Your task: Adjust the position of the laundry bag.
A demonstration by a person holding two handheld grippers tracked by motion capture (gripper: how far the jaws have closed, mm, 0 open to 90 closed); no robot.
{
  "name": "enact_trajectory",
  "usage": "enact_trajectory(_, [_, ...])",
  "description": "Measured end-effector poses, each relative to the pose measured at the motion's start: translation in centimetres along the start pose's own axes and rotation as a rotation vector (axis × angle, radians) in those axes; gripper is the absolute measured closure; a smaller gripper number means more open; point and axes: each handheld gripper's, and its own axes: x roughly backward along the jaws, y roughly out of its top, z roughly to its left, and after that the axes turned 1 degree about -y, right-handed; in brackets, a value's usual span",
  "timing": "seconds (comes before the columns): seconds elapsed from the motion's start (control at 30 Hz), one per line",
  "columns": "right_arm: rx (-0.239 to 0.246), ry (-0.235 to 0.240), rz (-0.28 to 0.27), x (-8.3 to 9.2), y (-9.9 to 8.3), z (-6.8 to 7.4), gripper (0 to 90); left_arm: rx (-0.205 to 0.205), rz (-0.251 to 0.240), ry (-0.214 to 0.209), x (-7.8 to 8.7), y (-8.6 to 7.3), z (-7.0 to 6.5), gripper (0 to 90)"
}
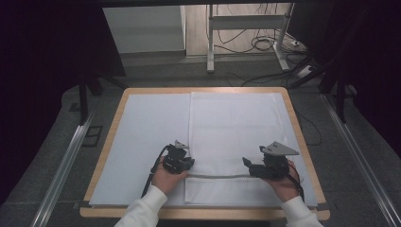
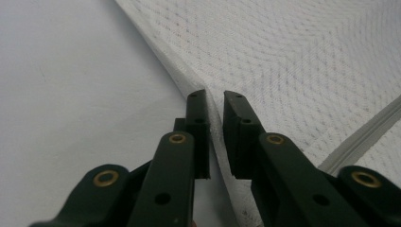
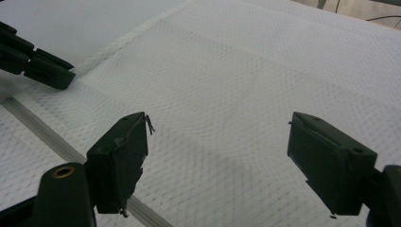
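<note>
Holding both grippers low at the near end of the table (image 1: 108, 142), I've got a white mesh laundry bag (image 1: 236, 123) lying flat on the white sheet (image 1: 146, 132) that covers the wooden top. The bag runs from the far edge of the sheet down toward me, on the right half, and a pale zipper band (image 1: 217, 176) crosses it from side to side near its near end. My left gripper (image 1: 187, 163) sits right at the bag's left edge: in the left gripper view the jaws stand narrow, just a slim gap, with the hemmed edge of the bag (image 2: 189, 80) running up between them, though whether they pinch it I cannot tell. My right gripper (image 1: 248, 165) is over the bag's right part, just above the zipper band; in the right gripper view its jaws gape wide with mesh (image 3: 222, 94) between them, nothing held, and the left gripper's tips (image 3: 47, 71) show at the upper left. To the left of the bag there's broad bare sheet. On the right, the bag's edge lies near the sheet's edge and the wooden rim.
</note>
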Motion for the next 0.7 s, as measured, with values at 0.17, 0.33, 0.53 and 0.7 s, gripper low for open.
enact_trajectory(0.17, [-0.016, -0.028, 0.005, 0.0, 0.6, -0.9, 20.6, 0.014, -0.016, -0.018, -0.1, -0.1, 0.2, 87.4])
enact_trajectory(0.33, [-0.037, -0.054, 0.025, 0.2, 1.6, -1.8, 20.6, 0.029, -0.020, -0.037, -0.1, -0.2, 0.5, 88.8])
enact_trajectory(0.53, [-0.111, -0.057, 0.081, 0.7, 3.7, -2.8, 20.7, 0.042, -0.037, -0.047, 0.1, -0.3, 0.5, 89.3])
enact_trajectory(0.7, [-0.105, -0.046, 0.083, 1.5, 4.2, -3.5, 21.0, 0.050, -0.040, -0.055, 0.2, -0.4, 0.6, 89.3])
